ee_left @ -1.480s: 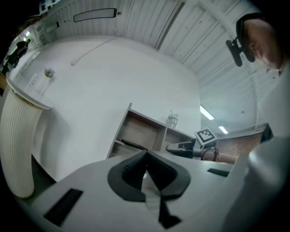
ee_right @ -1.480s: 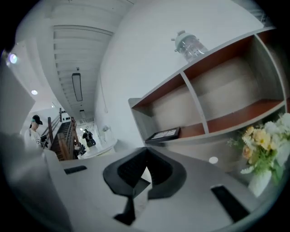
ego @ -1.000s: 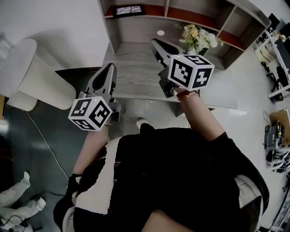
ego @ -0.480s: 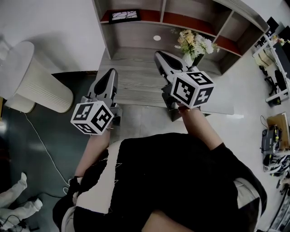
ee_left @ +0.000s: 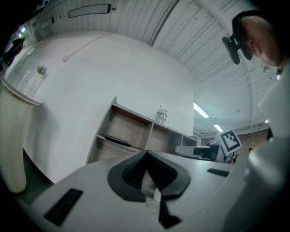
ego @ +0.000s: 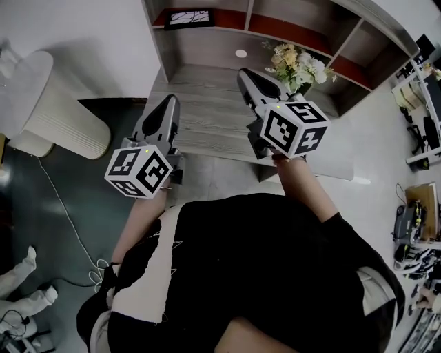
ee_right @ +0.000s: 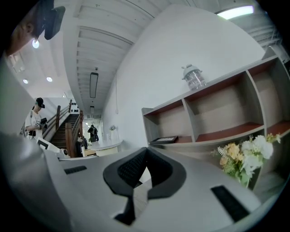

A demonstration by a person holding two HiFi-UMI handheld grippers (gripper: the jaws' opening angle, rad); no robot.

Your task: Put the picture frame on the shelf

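Left hand-held gripper [ego: 167, 103] and right hand-held gripper [ego: 242, 73] are both pressed together, empty, above the tabletop [ego: 207, 124]. Frame [ego: 189, 17] lies in the shelf [ego: 207, 47] at 11 o'clock.

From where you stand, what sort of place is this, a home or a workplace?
Probably a workplace, perhaps a lab or open office, with a home-like corner. The shelf unit and flowers look domestic, but equipment lies cluttered at the right, and a staircase with people nearby shows beyond.

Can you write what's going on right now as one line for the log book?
left gripper: shut, empty | right gripper: shut, empty | picture frame: lying in left compartment of shelf | both grippers: clear of frame
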